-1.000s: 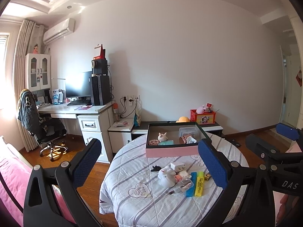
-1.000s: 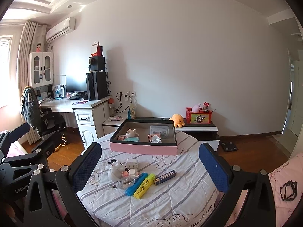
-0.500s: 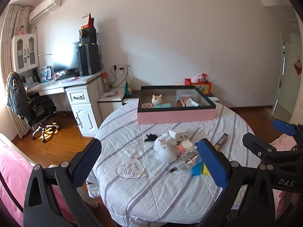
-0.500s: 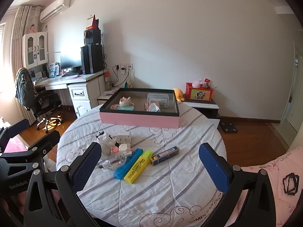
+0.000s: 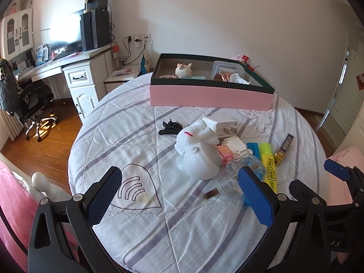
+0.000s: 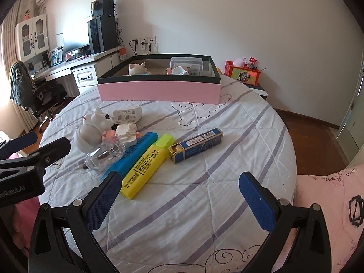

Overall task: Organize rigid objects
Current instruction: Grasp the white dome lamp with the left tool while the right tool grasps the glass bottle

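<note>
Bedroom round table point(image 6: 204, 182), loose clutter below pink box point(image 6: 159, 89), both grippers closer in than a second ago.
Left gripper point(image 5: 182, 195) released, empty, white figurine point(image 5: 200, 157) at 12 o'clock; right gripper point(image 6: 179, 195) released, empty, yellow highlighter point(image 6: 147, 166) at 11; pickup likely next.
</note>
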Demonstrator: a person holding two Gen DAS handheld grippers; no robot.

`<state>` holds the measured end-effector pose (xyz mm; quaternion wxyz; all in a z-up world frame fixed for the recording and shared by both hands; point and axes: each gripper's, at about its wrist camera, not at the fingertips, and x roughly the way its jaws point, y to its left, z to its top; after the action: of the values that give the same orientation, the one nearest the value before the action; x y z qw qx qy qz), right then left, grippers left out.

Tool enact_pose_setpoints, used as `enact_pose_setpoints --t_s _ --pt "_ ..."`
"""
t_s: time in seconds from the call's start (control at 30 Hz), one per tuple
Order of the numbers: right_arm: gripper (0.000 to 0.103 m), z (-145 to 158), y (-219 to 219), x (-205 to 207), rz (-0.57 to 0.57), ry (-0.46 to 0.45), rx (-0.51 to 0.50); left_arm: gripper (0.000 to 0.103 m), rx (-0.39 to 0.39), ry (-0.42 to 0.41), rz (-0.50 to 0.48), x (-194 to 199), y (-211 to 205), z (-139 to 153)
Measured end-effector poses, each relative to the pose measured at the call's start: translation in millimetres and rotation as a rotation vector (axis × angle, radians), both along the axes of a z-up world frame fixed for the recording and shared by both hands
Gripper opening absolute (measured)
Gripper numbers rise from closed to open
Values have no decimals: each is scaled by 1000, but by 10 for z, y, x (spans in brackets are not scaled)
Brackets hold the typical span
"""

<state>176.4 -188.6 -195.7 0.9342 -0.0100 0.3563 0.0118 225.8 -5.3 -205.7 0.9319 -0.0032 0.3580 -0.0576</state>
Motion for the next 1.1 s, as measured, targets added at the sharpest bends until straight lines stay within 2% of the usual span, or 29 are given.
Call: enact_pose_setpoints --t_s 0.17,0.3,0.37,0.43,0.53,0.77,1.0,1.1 --pt "103 -60 4 158 -10 -8 -22 101 1 19 9 232 -47 -81" --pt "103 -109 52 267 13 -1 -19 95 -1 52 -11 382 -70 -173" --pt "103 -137 67 309 21 4 -18 85 -16 63 -33 440 -94 -212" --pt "103 -152 78 337 28 8 -13 47 -30 70 -57 464 -125 -241" --pt "103 -144 106 349 30 6 -15 46 -20 61 -72 439 -128 -242" --pt "103 -75 332 287 68 -17 -33 46 16 40 -26 182 131 -159" --pt "103 44 569 174 110 -57 -44 46 14 15 16 -54 419 -91" --pt "103 25 668 194 139 -46 -26 46 13 10 15 -91 447 -74"
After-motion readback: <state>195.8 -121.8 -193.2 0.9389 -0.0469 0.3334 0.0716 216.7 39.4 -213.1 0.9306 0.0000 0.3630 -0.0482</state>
